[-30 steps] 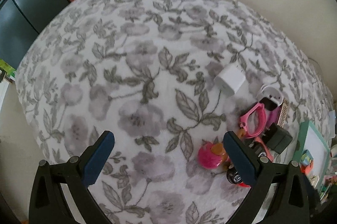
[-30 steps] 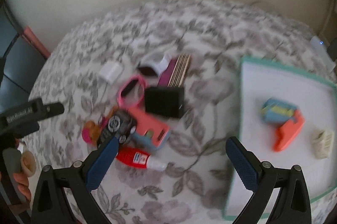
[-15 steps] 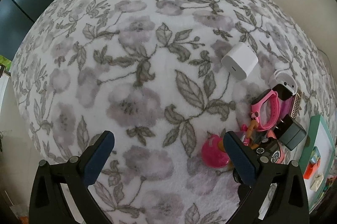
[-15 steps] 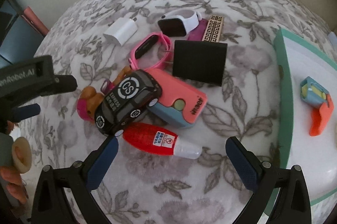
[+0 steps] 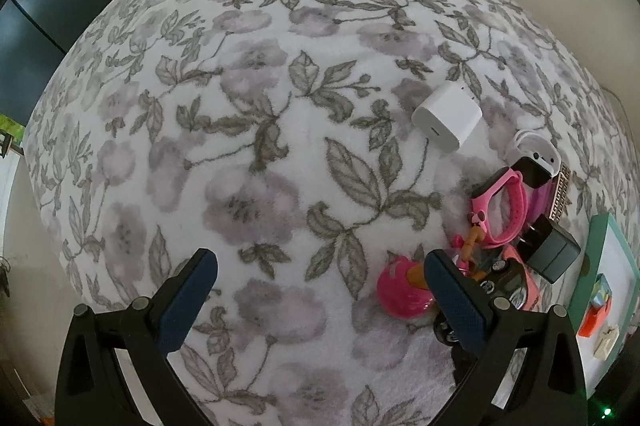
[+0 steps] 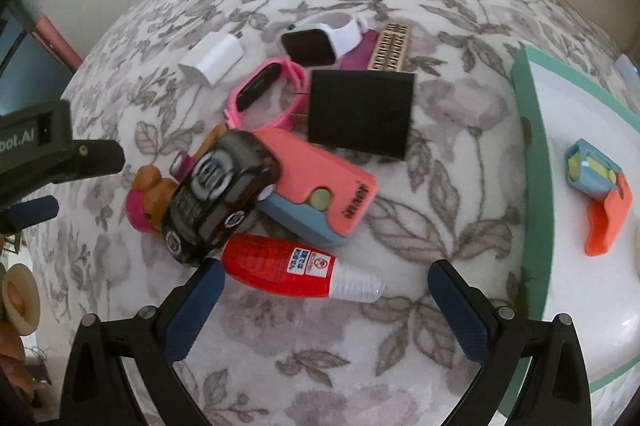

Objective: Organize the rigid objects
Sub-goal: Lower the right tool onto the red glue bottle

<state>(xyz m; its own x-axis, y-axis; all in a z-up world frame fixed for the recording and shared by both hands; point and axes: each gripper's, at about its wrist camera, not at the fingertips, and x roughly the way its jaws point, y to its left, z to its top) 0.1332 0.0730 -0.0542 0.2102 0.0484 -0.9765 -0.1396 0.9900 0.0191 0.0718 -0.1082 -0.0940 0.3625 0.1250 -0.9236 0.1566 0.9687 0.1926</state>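
Two grippers, both wide open over the flowery blanket (image 5: 256, 154).
My right gripper (image 6: 326, 296) hangs above the red bottle (image 6: 296, 268), beside the toy car (image 6: 218, 200); my left gripper (image 5: 320, 288) holds nothing; the tray (image 6: 532, 146) sits right.

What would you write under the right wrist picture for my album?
Open right gripper hovers by a red bottle, black toy car and pink case on a flowery cloth.
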